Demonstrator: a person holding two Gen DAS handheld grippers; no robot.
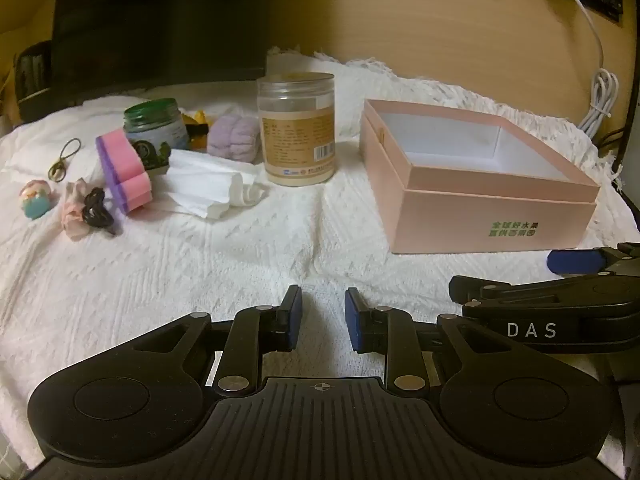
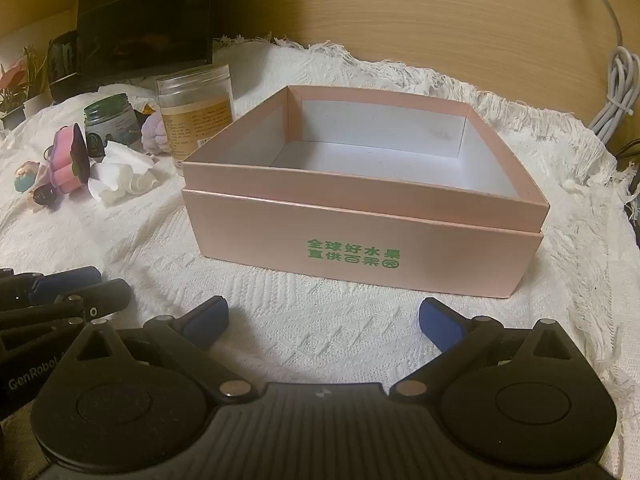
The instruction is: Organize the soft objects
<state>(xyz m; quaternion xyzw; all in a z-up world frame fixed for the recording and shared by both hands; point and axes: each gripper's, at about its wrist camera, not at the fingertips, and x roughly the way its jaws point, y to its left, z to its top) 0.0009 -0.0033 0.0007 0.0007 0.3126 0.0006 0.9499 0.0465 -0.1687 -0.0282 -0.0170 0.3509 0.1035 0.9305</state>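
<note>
1. A white textured cloth (image 1: pixel 200 264) with a fringed far edge covers the counter; a pale wood-grain wall panel (image 1: pixel 440 20) rises behind it.
2. The landmark is an open pink box (image 2: pixel 360 236), white inside with nothing in it, green lettering on its near wall, sitting on the cloth.
3. Left of the box, nearest to it, stands a tall clear jar (image 1: pixel 296 128) with a tan label. Further left is a green-lidded jar (image 1: pixel 154 124), and between the two jars lies a lilac soft ball (image 1: pixel 234 136).
4. Still left of the box, in front of the jars, lie crumpled white tissues (image 1: pixel 212 188) and a pink-and-purple sponge (image 1: pixel 124 168) leaning on its edge. Beyond the sponge are a black hair tie on pale fabric (image 1: pixel 94 208), a small pastel toy (image 1: pixel 36 198) and an olive elastic band (image 1: pixel 64 158).
5. Behind the clutter, far left of the box, stands a dark boxy object (image 1: pixel 160 20). To the box's right, a coiled white cable (image 1: pixel 600 100) hangs against the wall.
6. The left gripper (image 1: pixel 323 320) hovers over bare cloth, in front of the box and to its left, its fingers narrowly parted with nothing between them.
7. The right gripper (image 2: pixel 322 320) faces the box's near wall, its fingers spread wide and empty.
</note>
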